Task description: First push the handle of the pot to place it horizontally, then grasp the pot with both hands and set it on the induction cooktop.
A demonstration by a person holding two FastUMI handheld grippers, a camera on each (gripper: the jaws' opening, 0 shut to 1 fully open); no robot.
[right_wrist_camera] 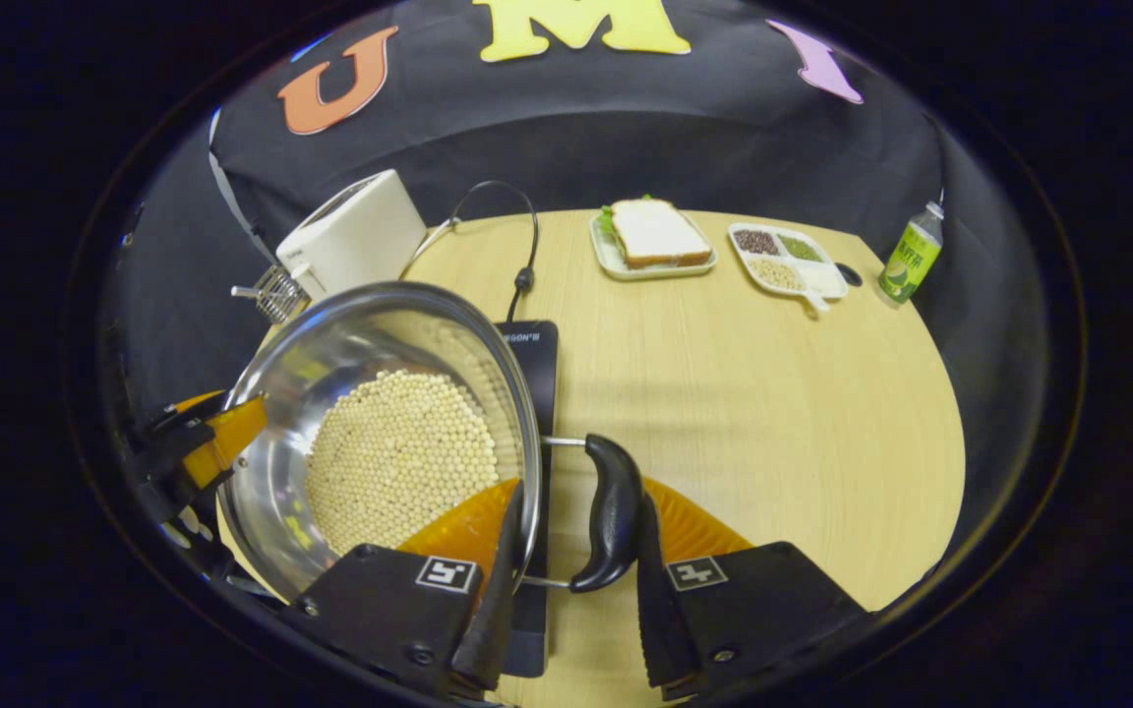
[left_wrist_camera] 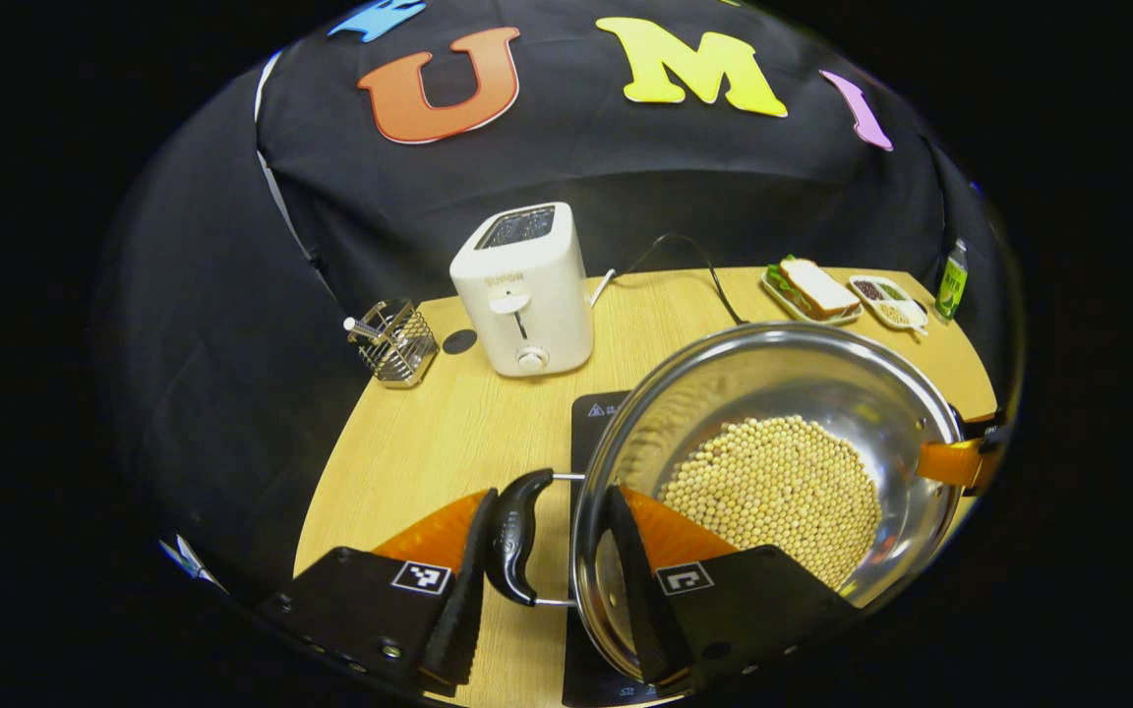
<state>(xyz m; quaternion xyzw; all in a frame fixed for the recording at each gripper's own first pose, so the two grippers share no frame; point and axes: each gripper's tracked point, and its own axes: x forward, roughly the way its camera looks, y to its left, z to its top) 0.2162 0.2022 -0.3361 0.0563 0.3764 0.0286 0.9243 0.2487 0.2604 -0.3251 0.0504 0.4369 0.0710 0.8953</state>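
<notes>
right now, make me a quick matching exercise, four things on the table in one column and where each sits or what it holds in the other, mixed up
Things:
1. pot
2. toaster
3. sandwich
4. green bottle

Place or state:
A. on a small plate at the back of the table
B. holds pale round beans
C. stands at the table's far right edge
D. white, beside a wire rack

Pairs: 1-B, 2-D, 3-A, 4-C

Each gripper (left_wrist_camera: 547, 590) (right_wrist_camera: 571, 590) has a black body with screws, a square coded marker, and ribbed fingers (left_wrist_camera: 458, 600).
</notes>
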